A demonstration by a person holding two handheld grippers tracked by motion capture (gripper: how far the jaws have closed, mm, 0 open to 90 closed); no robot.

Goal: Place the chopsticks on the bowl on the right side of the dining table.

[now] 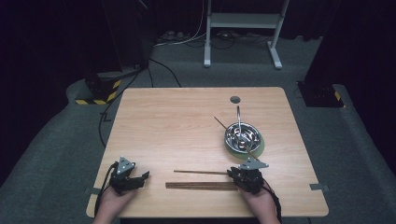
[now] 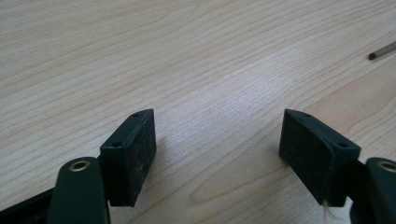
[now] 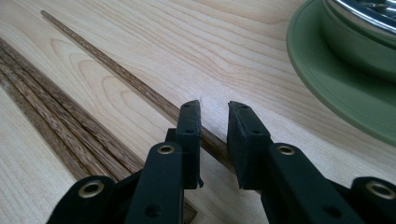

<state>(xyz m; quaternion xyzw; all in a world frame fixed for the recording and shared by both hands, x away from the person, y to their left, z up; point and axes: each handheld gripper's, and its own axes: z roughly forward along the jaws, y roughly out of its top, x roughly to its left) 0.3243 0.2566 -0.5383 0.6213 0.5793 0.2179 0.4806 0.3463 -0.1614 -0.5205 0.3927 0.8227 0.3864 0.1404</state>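
Chopstick (image 3: 126, 79) — thin, stiff, light and likely to roll — lies on the table (image 1: 177, 126) beside the bundle (image 3: 51, 112), its near end between the narrowly parted right gripper (image 3: 214, 112) jaws, a sound place to pinch, while the left gripper (image 2: 219, 135) rests spread wide.

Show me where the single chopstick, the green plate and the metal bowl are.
single chopstick (image 3: 116, 74), right gripper view, middle of its shaft.
green plate (image 3: 327, 88), right gripper view, its flat rim.
metal bowl (image 1: 231, 132), high view, its left rim.
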